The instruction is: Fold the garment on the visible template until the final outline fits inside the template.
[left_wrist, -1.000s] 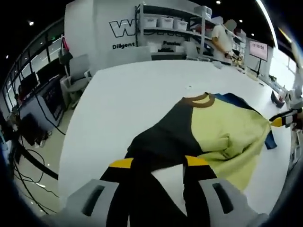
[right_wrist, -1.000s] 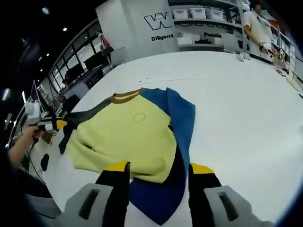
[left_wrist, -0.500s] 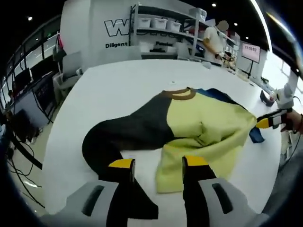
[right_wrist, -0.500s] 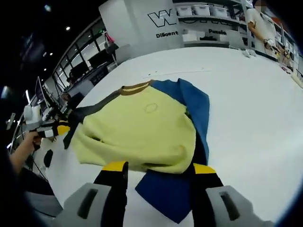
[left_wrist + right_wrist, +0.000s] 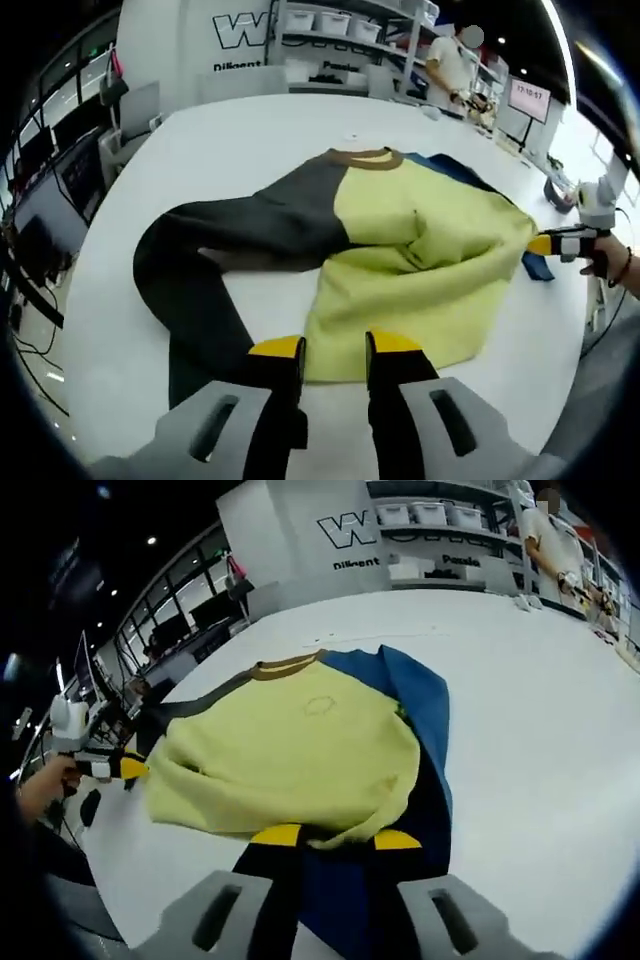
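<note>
The pale yellow-green sweatshirt with a brown collar band, one dark grey sleeve and one blue sleeve [image 5: 420, 250] lay rumpled on the broad white table [image 5: 250, 130], its yellow body bunched into folds. In my left gripper view the collar pointed toward twelve o'clock, the grey sleeve [image 5: 200, 270] curled out to nine o'clock and back toward my jaws, and a strip of blue peeked out at two o'clock. My left gripper [image 5: 334, 350] sat at six o'clock with its yellow-tipped jaws drawn narrow, right at the yellow hem — whether cloth was pinched between them I cannot tell.

In my right gripper view the same sweatshirt [image 5: 300, 750] spread across the middle, the blue sleeve [image 5: 425, 710] running down the three o'clock side toward six. My right gripper [image 5: 335, 837] had its jaws close together over the yellow hem and the blue cloth under it, though a real grip I cannot tell. My left gripper [image 5: 118, 767] showed at nine o'clock, held in my hand [image 5: 45, 785].

Farther out — a white wall with large dark lettering [image 5: 240, 30], metal shelving with white bins [image 5: 330, 30], and a person in a white shirt [image 5: 450, 65] at one o'clock.
</note>
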`<state>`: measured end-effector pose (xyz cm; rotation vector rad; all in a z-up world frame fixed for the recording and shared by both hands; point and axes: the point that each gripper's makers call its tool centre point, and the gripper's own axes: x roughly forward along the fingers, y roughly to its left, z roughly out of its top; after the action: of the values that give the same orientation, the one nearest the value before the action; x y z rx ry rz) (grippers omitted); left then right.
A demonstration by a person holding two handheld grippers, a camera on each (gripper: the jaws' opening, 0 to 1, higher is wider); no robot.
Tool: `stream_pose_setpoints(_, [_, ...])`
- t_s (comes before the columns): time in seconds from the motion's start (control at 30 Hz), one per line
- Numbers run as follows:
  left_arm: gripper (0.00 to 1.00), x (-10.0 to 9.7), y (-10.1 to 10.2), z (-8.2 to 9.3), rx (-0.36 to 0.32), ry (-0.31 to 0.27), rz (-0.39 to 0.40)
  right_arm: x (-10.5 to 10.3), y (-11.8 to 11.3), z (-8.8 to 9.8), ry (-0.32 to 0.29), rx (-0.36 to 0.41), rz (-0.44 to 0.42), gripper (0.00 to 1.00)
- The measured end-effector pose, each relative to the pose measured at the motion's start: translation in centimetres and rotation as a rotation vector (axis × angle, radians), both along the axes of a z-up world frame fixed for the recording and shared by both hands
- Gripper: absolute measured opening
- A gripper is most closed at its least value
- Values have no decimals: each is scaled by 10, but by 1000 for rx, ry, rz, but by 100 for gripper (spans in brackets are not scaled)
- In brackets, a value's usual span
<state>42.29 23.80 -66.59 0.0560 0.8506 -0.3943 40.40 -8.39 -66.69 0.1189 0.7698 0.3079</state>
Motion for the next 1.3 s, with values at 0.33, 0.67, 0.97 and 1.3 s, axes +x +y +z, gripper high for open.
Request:
stream_pose_setpoints(0.33, [6,-20,-4,16,48,2,-42,-2,0,22,-18,0,62,0])
stream_pose_setpoints(0.67, [6,-35,-21,56,-33,-69,-96,20,4,69,-95,23,108,0])
stream_pose_setpoints(0.97, [6,-27,-19,44,-19,-59,-94,66,31,84,-129,-1,197,0])
stream_pose_setpoints(1.3, [6,-20,-20,37,-12,-62,-91,110,41,42,-69,-11,220,0])
